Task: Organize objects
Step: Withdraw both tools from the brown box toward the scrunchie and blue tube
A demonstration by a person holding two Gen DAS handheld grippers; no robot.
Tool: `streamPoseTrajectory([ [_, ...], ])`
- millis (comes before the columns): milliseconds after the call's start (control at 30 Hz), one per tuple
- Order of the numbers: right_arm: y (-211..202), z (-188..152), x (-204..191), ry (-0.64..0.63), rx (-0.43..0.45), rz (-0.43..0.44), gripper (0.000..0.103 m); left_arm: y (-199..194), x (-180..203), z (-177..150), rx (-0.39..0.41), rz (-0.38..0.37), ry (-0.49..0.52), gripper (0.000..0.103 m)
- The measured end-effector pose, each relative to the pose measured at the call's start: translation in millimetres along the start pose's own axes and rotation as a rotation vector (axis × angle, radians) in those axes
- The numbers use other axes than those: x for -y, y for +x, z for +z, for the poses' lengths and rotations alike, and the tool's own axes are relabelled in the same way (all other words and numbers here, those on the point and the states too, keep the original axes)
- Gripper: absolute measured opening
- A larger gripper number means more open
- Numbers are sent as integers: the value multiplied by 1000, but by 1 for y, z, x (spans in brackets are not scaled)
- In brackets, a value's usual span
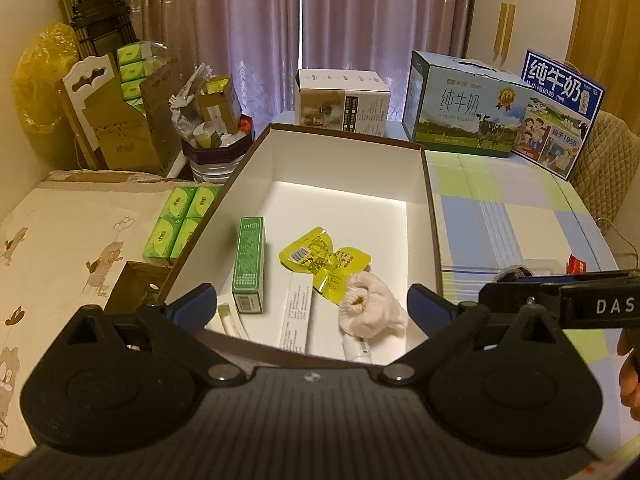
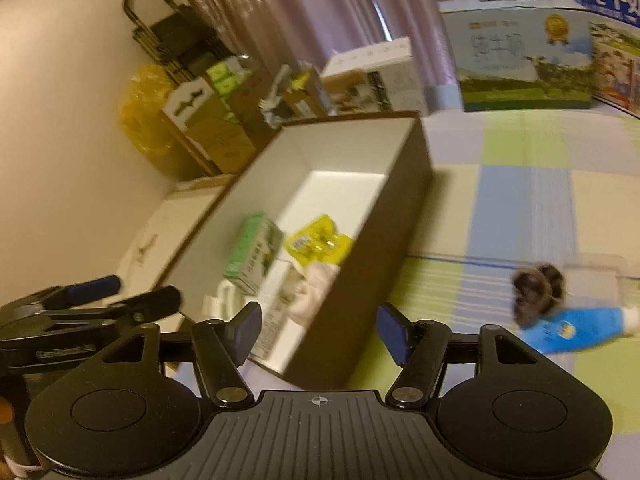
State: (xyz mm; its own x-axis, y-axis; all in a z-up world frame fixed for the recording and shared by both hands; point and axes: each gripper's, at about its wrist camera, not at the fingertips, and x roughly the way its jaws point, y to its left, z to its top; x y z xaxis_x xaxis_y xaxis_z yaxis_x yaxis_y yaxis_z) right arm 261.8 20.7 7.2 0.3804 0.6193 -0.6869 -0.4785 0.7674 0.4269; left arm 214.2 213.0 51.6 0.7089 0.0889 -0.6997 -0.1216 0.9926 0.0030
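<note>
Looking along the left hand-held gripper [image 1: 310,306], its two blue-padded fingers are spread wide, with nothing between them, above the near edge of a brown cardboard box with a white inside [image 1: 434,216] in the centre of the left wrist frame. Inside this box lie a green rectangular carton [image 1: 249,266] at the left, a crumpled yellow plastic packet [image 1: 320,258] in the middle, a rolled white cloth [image 1: 370,310] at the lower right touching the packet, a long white printed carton [image 1: 297,316] between the green carton and the cloth, and a white tube [image 1: 358,350] partly under the cloth. The box stands on a bench covered by a checked cloth of green, blue and pale yellow [image 1: 500,208]. In the right wrist frame, the right hand-held gripper [image 2: 318,334] has its fingers apart too, and empty, in front of the near corner of the box. At the right edge of that frame, on the cloth and well apart from the box, lies a blue and white tube [image 2: 572,328] with a dark furry thing [image 2: 538,290] touching it; both are blurred. Two pale blue milk cartons [image 1: 464,108] stand in the upper right of the left frame.
</note>
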Motion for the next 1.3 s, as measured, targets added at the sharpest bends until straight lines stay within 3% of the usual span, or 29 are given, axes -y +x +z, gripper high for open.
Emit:
streamPoseTrajectory([
  [300, -26, -14, 33, 87, -37, 42, 71, -19, 26, -20, -4, 14, -12, 102],
  [867, -69, -50, 91, 178, -40, 87, 73, -25, 92, -53, -88, -97, 5, 102],
  [1300, -100, -66, 138, 194, 6, -58, 73, -5, 150, -63, -158, -192, 67, 102],
])
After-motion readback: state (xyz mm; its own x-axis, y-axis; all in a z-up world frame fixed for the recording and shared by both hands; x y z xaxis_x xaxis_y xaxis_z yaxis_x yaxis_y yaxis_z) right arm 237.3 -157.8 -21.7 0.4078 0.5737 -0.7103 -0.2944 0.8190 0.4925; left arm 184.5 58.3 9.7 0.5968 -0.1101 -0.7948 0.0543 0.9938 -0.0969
